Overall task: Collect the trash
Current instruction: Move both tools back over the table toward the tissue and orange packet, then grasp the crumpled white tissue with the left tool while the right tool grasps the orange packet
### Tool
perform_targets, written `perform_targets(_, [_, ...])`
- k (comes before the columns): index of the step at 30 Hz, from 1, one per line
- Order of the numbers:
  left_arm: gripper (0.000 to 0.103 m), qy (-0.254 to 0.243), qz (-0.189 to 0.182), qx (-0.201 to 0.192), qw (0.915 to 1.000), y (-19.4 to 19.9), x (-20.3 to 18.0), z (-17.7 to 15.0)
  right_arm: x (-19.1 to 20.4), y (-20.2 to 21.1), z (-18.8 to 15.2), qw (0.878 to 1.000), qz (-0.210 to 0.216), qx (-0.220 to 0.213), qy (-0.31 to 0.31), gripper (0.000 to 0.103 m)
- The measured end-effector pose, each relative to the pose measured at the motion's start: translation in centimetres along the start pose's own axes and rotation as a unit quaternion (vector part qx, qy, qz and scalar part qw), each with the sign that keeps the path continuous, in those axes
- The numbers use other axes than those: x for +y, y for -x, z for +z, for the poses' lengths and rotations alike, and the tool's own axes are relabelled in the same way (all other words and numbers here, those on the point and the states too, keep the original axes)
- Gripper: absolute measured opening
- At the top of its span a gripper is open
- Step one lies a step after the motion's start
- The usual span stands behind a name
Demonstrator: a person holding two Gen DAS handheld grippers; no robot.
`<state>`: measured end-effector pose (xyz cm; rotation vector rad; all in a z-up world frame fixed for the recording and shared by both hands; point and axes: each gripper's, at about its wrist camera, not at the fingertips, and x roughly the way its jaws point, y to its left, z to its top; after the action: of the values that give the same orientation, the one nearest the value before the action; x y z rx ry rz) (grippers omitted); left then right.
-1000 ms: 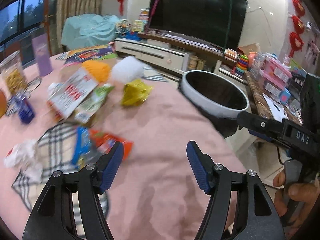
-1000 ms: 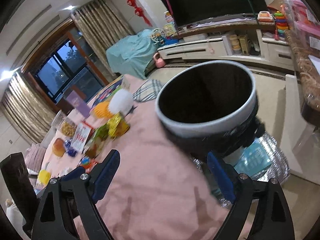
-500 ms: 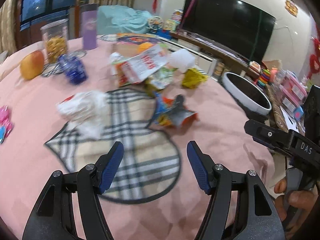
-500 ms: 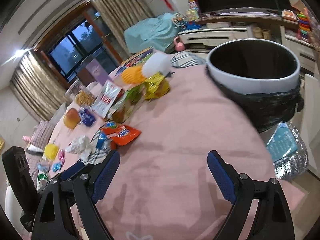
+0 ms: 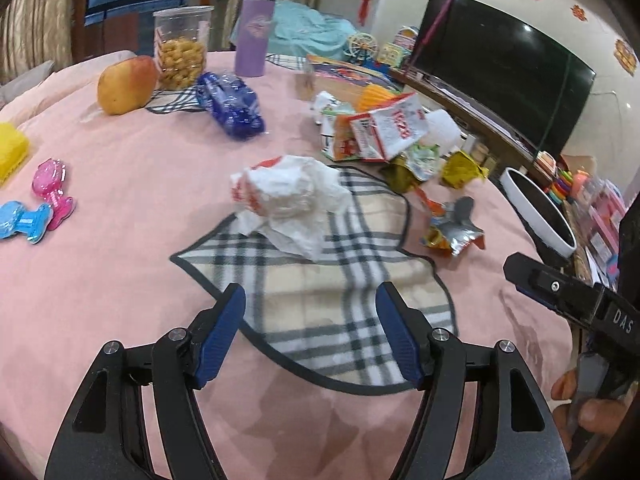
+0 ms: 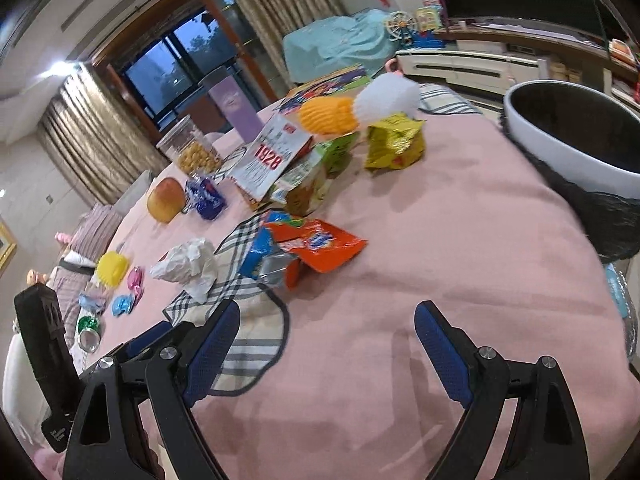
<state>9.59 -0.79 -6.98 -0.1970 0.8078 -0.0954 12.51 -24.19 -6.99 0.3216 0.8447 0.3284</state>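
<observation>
Litter lies on a pink-clothed round table. A crumpled white wrapper (image 5: 288, 196) (image 6: 188, 264) rests on a checked cloth (image 5: 332, 292), just ahead of my left gripper (image 5: 310, 292). That gripper's jaws are opening, with nothing between them. An orange and blue snack bag (image 6: 308, 248) (image 5: 452, 228) lies ahead of my right gripper (image 6: 326, 308), which is open and empty above the tablecloth. Farther back are a yellow wrapper (image 6: 394, 142) and a red-and-white packet (image 6: 272, 156). The white-rimmed bin (image 6: 560, 148) (image 5: 536, 220) with a black liner stands past the table's right edge.
An apple (image 5: 126, 86), a snack jar (image 5: 182, 54), a purple tumbler (image 5: 254, 32) and a crushed blue bottle (image 5: 232, 104) stand at the back left. Pink and blue clips (image 5: 52, 184) and a yellow sponge (image 5: 10, 148) lie at the left. A hand (image 5: 592, 412) shows at lower right.
Both views have swung left, away from the bin and onto the littered table. The white wrapper now sits ahead of the left jaws, which stand slightly wider. The bin has slid to the right edge.
</observation>
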Motion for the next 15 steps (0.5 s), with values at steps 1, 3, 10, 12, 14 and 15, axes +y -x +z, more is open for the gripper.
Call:
perform_targets(1, [0.072,0.001,0.001,0.0,1.0,-0.1,0.2,0.1,0.2,-0.3,0.1,1.0,0.001,0.002,0.003,0.09])
perform_targets(3, [0.073,0.004,0.004,0.001,1.0,-0.3,0.5,0.4,0.5,-0.7,0.2,1.0,0.0,0.004,0.009,0.09])
perform_targets(10, [0.074,0.017,0.008,0.003,0.9998,-1.7,1.9,2.5,1.5,-2.9,1.4,1.0,-0.004,0.016,0.022,0.09])
perform_targets(12, [0.074,0.019,0.007,0.004,0.9998,-2.4,2.1,3.2,1.7,-3.5,1.8,0.999,-0.006,0.019,0.03,0.09])
perform_targets(14, [0.075,0.02,0.005,0.008,0.9998,-3.1,2.2,3.9,2.0,-4.1,2.2,0.999,-0.011,0.023,0.036,0.09])
perform_targets(15, [0.074,0.02,0.004,0.007,0.9998,-3.5,2.3,4.1,2.1,-4.4,2.4,0.999,-0.013,0.024,0.038,0.09])
